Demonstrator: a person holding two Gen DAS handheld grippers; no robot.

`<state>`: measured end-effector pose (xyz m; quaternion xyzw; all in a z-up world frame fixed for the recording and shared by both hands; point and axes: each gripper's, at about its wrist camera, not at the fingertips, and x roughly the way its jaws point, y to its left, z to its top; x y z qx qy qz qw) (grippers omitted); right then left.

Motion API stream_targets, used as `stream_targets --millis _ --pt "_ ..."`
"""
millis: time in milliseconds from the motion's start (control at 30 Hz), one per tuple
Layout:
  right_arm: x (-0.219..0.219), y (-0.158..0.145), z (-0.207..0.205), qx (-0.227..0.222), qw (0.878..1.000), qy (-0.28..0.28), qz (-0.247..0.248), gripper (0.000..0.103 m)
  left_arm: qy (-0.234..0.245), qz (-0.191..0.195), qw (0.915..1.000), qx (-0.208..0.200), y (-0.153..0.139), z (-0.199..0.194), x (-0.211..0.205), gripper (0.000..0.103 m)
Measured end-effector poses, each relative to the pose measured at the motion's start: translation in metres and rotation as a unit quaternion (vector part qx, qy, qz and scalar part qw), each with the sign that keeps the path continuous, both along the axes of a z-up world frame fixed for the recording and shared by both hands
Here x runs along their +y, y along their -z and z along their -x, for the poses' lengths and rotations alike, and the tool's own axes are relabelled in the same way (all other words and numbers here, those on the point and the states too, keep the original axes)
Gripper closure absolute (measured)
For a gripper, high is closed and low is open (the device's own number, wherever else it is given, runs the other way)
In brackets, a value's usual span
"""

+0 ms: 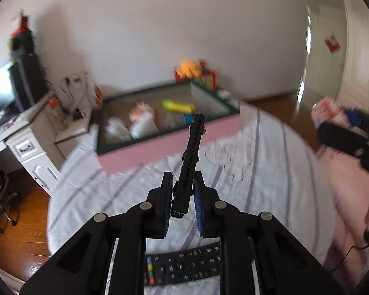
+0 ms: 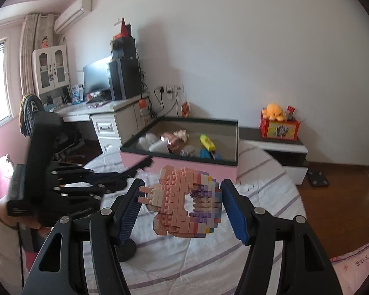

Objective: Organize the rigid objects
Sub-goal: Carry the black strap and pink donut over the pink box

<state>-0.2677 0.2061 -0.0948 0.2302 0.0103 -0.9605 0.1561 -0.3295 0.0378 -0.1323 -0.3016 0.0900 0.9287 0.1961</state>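
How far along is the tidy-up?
Done: several items already lie in the pink box. In hand: the left gripper is shut on a slim black remote; the right gripper holds a brick model. Left: both need boxing, plus another remote on the bed.

No text can be read: the key markings on the remote control [image 1: 184,266] beneath the left gripper [image 1: 182,194] are too blurred.

remote [image 1: 184,268] partly hidden behind left gripper [image 1: 183,191], box contents [image 1: 145,120] blurred
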Motion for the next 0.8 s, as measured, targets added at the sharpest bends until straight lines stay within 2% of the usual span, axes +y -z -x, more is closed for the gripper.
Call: stream_targets --millis 233,400,600,800 --pt "-0.014 -0.042 -0.034 0.053 0.999 -0.010 -0.002 0.038 -0.061 -0.035 0.9925 0.100 -0.063 -0.067 -0.028 0.087" --pt "-0.030 -0.072 -0.066 0.093 0.995 -0.023 -0.011 0.038 -0.101 -0.029 0.9814 0.160 -0.091 -0.113 -0.039 0.086" --pt "-0.046 -0.092 -0.093 0.119 0.992 -0.033 -0.019 0.038 -0.153 -0.018 0.9685 0.195 -0.104 -0.152 -0.057 0.086" --pt "-0.060 -0.101 -0.114 0.132 0.990 -0.044 -0.023 0.038 -0.177 -0.019 0.9595 0.219 -0.113 -0.180 -0.072 0.086"
